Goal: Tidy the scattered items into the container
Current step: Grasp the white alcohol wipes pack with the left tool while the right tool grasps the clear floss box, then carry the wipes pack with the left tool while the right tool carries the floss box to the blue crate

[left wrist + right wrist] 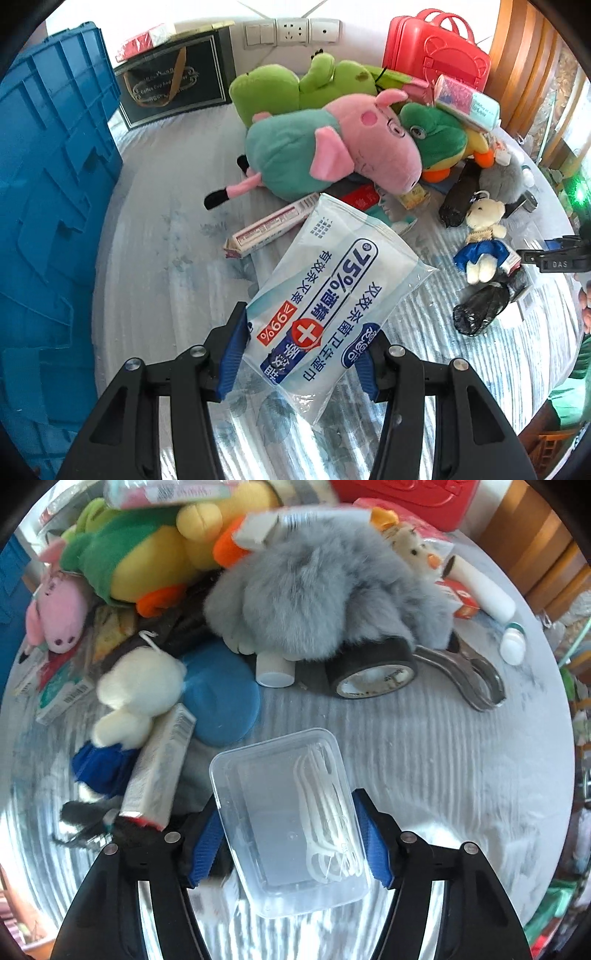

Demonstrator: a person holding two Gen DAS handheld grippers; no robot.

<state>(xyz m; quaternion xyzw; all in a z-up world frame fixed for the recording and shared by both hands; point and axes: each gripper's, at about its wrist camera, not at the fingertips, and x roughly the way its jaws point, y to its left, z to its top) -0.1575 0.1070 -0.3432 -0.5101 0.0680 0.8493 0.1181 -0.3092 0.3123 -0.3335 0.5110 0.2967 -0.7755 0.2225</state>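
Note:
My left gripper (301, 356) is shut on a pack of alcohol wet wipes (332, 295), held tilted above the table. The blue crate (48, 206) stands just to its left. My right gripper (290, 843) is shut on a clear plastic box of floss picks (288, 819), just above the table. A heap of scattered items lies beyond: a pink pig plush (332, 147), green plush toys (295, 85), a small white bear in a blue dress (482, 236), a grey furry toy (321, 590) and a black tape roll (373, 672).
A toothpaste box (273, 229) lies behind the wipes. A red toy case (436, 51) and a black gift bag (173, 81) stand at the back wall. A metal clip (469, 675), a white tube (484, 590) and a blue pad (221, 694) lie near the right gripper.

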